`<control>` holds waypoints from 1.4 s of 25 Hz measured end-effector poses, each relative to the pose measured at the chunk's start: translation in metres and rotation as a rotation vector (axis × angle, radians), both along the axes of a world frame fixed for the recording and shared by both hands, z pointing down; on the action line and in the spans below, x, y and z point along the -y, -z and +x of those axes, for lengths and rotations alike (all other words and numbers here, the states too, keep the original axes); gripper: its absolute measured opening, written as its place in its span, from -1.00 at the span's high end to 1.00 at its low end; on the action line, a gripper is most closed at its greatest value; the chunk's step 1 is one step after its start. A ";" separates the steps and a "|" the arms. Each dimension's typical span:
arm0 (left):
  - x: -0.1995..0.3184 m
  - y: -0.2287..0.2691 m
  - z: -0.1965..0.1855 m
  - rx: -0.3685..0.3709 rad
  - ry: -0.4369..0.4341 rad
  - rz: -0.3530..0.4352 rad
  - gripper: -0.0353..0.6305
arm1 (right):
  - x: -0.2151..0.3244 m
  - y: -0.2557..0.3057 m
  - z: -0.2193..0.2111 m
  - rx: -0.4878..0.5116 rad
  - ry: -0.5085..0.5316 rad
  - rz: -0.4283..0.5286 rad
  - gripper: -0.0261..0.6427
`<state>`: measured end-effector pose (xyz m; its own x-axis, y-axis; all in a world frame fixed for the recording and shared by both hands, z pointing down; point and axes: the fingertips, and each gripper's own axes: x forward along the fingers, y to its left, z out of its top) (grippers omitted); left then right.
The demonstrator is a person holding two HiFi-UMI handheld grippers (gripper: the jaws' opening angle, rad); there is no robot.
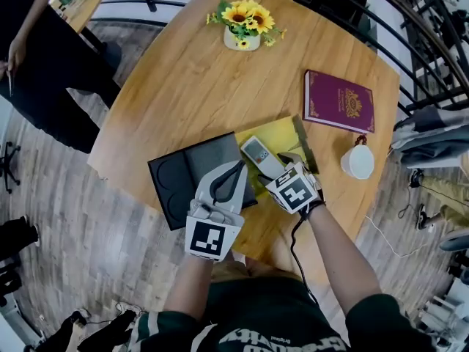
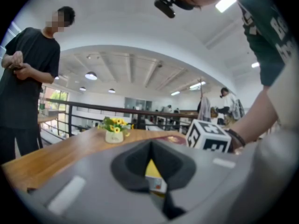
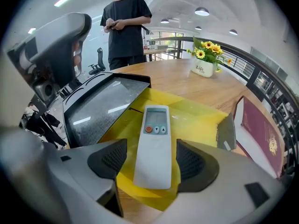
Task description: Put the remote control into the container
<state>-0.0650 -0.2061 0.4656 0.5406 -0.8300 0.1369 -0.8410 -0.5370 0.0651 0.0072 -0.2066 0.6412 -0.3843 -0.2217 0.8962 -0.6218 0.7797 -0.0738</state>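
The right gripper reaches low over the yellow container, jaws wide apart (clamping nothing), with the remote control lying between them. The left gripper's jaws meet, empty.

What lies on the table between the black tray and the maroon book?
The yellow container, with the remote control lying in it. The head view shows this most plainly.

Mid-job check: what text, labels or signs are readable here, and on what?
"Life." on the white flower pot; smaller print beneath is unreadable.
White plastic remote control: red button, two arrow buttons; no readable words.
Maroon hardcover book: gold emblem, lettering too small.
Person's dark green shirt: print blurred.
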 end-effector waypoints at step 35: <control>-0.036 0.100 0.014 0.035 -0.108 0.094 0.90 | -0.029 0.159 0.009 0.198 -0.025 0.349 0.00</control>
